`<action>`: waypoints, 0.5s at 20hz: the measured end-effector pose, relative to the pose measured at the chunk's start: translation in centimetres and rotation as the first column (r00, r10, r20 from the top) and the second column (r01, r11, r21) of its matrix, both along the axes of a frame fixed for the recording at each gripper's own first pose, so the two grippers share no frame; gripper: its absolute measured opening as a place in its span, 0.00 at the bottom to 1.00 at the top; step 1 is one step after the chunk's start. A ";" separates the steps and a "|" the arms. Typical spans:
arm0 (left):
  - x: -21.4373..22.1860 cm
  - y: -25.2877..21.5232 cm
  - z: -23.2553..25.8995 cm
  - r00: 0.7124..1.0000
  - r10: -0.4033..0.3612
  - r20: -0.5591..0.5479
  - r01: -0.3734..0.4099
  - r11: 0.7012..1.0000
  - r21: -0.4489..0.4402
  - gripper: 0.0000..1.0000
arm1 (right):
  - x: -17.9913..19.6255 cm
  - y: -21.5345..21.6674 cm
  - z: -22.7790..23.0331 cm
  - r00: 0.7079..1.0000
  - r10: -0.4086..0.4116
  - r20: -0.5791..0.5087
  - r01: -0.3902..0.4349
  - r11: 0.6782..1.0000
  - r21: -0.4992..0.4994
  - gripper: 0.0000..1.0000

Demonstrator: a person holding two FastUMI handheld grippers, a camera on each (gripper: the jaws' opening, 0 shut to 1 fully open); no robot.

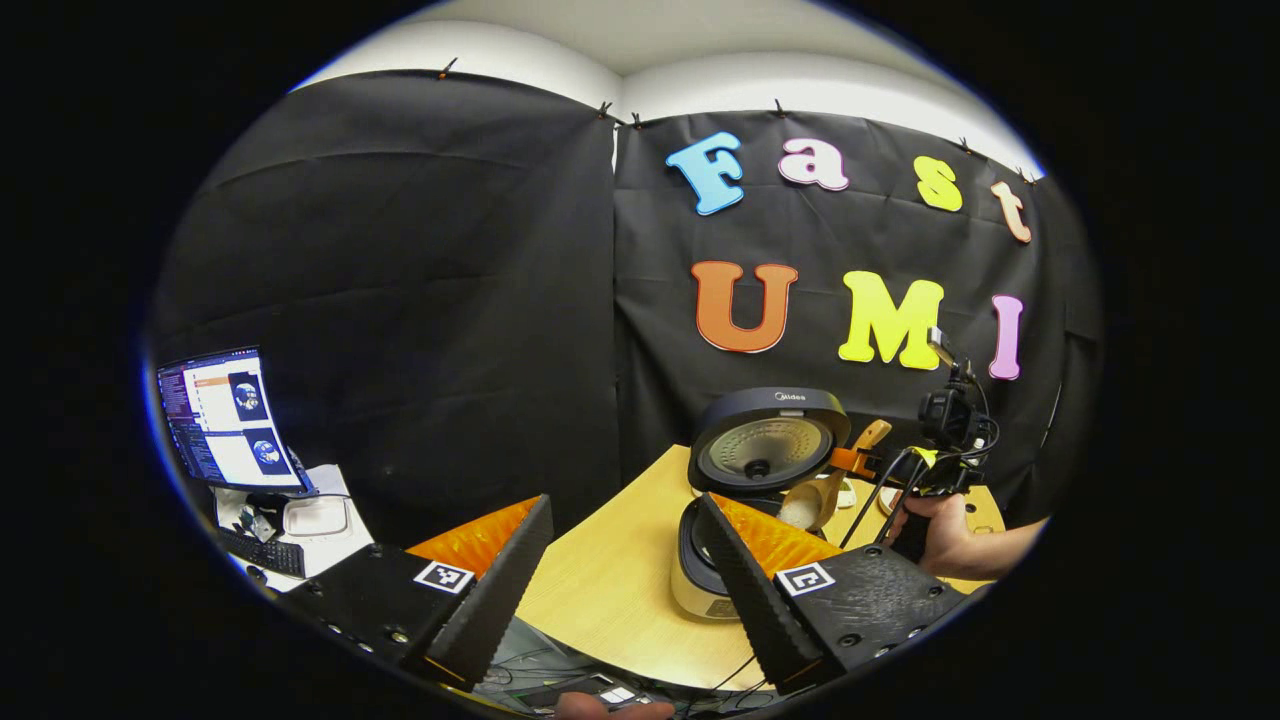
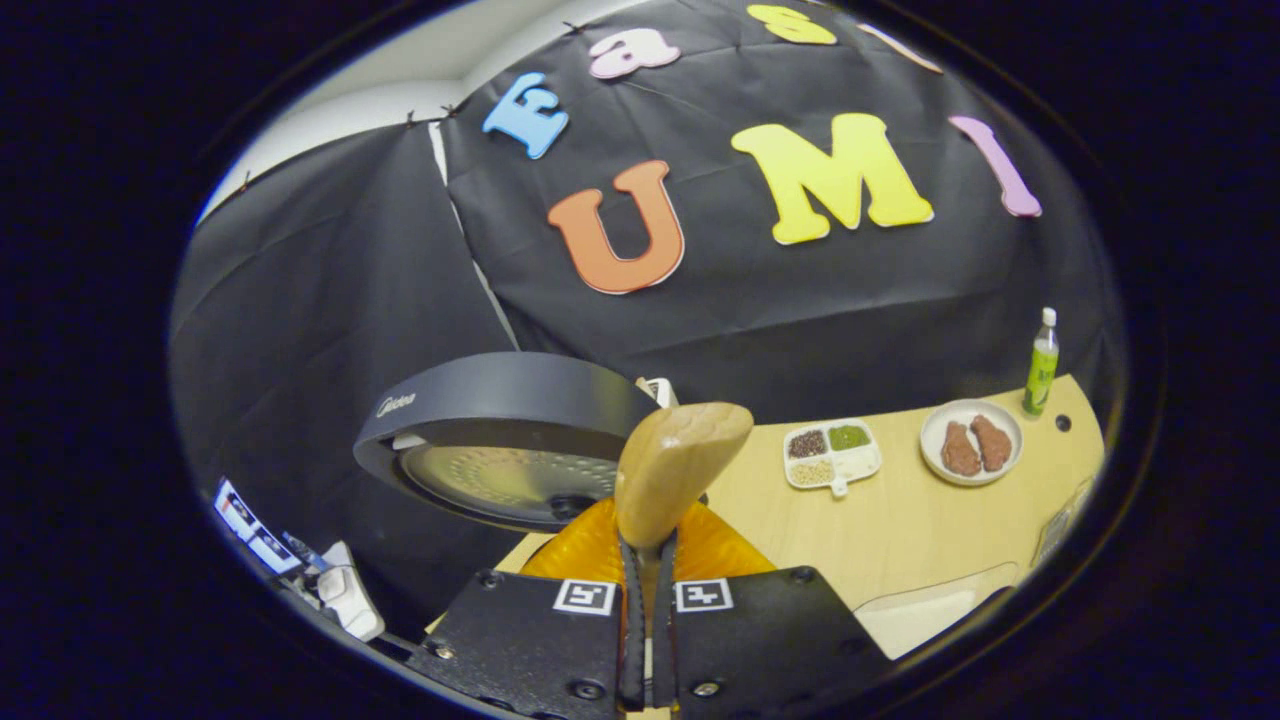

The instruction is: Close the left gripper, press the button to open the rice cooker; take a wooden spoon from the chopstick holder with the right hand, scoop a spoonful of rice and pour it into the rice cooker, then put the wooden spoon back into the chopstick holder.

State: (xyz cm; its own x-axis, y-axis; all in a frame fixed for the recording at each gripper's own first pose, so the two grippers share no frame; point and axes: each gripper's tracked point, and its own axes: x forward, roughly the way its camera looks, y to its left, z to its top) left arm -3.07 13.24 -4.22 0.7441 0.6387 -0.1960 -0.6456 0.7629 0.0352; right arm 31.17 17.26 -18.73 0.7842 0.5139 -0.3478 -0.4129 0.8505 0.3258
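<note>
The rice cooker [image 1: 697,578] stands on the wooden table [image 1: 610,570] with its dark lid [image 1: 765,448] raised. In the left gripper view my left gripper [image 1: 625,505] is open and holds nothing, its fingers spread in front of the cooker. Farther off, a hand holds my right gripper [image 1: 850,462], which is shut on the wooden spoon [image 1: 812,505]. The spoon's bowl carries white rice and hangs tilted just right of the cooker's opening. In the right gripper view my right gripper [image 2: 648,548] clamps the wooden spoon [image 2: 675,465], which rises in front of the raised lid [image 2: 500,425].
A divided dish of grains [image 2: 830,455], a plate of meat [image 2: 970,440] and a green bottle [image 2: 1042,362] sit on the table [image 2: 900,525] to the right. A white container [image 2: 925,612] lies near the edge. A monitor [image 1: 225,420] and keyboard stand left.
</note>
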 end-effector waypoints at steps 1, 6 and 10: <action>0.1 -0.1 0.0 1.000 -0.002 -0.002 0.002 1.000 0.004 0.95 | -0.1 0.2 0.2 1.000 0.013 0.022 -0.012 1.000 -0.020 0.08; 0.2 -0.2 0.3 1.000 -0.006 0.006 0.006 1.000 0.008 0.95 | -0.6 1.3 1.5 0.987 0.079 0.140 -0.060 0.989 -0.134 0.08; 0.1 -0.1 0.4 1.000 -0.002 0.013 0.002 1.000 0.011 0.95 | -1.0 2.5 2.5 0.967 0.140 0.214 -0.092 0.971 -0.219 0.08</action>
